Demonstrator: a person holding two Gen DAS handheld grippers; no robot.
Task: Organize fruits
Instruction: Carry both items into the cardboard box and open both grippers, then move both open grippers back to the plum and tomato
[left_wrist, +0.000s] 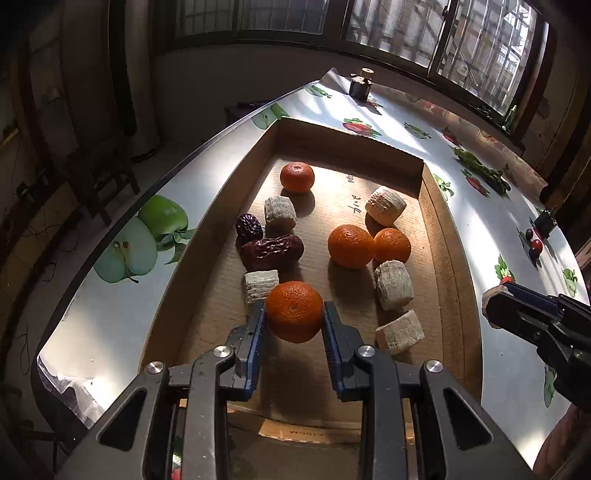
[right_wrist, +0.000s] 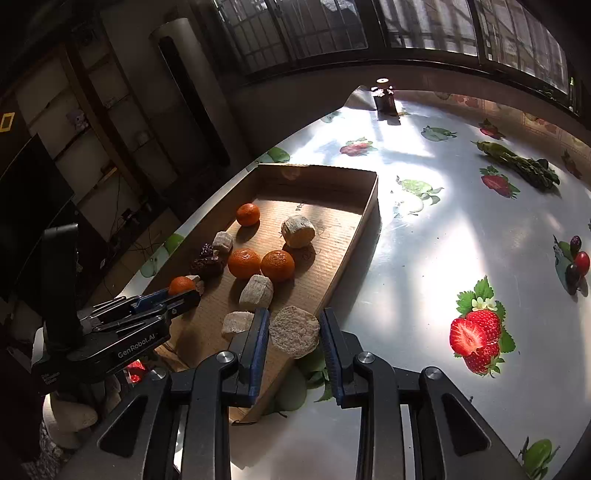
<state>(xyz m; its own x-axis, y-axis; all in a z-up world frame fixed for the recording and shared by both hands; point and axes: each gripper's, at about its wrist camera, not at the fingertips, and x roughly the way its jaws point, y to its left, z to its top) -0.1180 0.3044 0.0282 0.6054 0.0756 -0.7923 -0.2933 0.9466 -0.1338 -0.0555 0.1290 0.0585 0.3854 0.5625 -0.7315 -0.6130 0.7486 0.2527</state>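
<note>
In the left wrist view my left gripper (left_wrist: 294, 312) is shut on an orange mandarin (left_wrist: 294, 311), held above the near end of a shallow cardboard tray (left_wrist: 432, 192). In the tray lie three more mandarins (left_wrist: 350, 245), two dark red dates (left_wrist: 271, 249) and several pale cut cylinder pieces (left_wrist: 393, 290). In the right wrist view my right gripper (right_wrist: 294, 330) is shut on another pale round piece (right_wrist: 294, 331), over the tray's near right rim (right_wrist: 369, 210). The left gripper (right_wrist: 177, 295) shows there at the left with its mandarin (right_wrist: 181, 285).
The tray sits on a glossy fruit-print tablecloth (right_wrist: 443, 258) near the table's left edge. A green vegetable bunch (right_wrist: 517, 164) lies at the far right, a small dark jar (right_wrist: 384, 96) at the far end, and windows behind. A printed strawberry (right_wrist: 478, 338) marks bare cloth to the right.
</note>
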